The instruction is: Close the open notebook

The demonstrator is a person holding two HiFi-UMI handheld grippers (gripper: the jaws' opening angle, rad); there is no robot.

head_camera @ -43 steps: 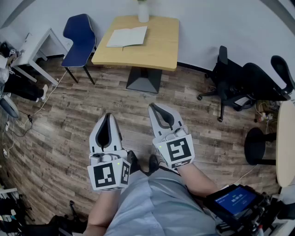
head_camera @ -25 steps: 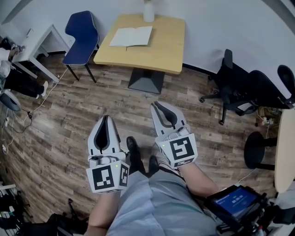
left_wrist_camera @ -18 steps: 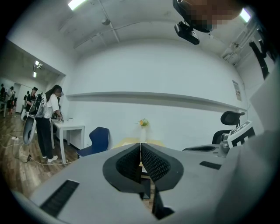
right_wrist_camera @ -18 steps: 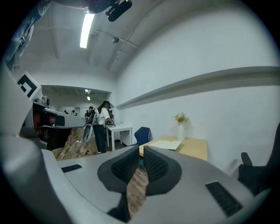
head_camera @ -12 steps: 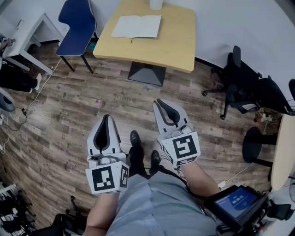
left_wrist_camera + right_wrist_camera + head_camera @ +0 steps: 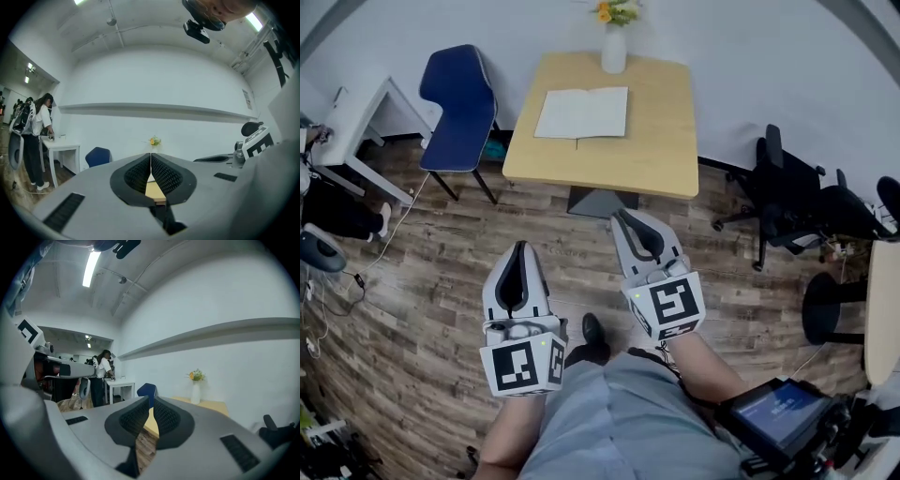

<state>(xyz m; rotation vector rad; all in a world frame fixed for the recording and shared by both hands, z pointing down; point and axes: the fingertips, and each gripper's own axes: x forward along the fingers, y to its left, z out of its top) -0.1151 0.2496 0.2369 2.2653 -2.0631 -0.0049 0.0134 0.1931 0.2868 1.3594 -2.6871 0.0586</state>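
An open notebook (image 6: 582,112) with white pages lies flat on the left half of a light wooden table (image 6: 656,141) ahead of me. My left gripper (image 6: 519,247) is held level over the floor, well short of the table, jaws shut with nothing between them. My right gripper (image 6: 623,220) is beside it, nearer the table's front edge, jaws also shut and empty. In the left gripper view the left gripper (image 6: 150,155) points at the table (image 6: 153,190). In the right gripper view the right gripper (image 6: 151,400) aims at the table's left end (image 6: 152,426).
A white vase with flowers (image 6: 613,39) stands at the table's far edge. A blue chair (image 6: 461,98) is left of the table, a white desk (image 6: 358,117) further left. Black office chairs (image 6: 811,202) stand at the right. A person (image 6: 35,136) stands by the white desk.
The table and notebook have come nearer and lower in the head view as I walk toward them. Both grippers keep their pose and stay shut.
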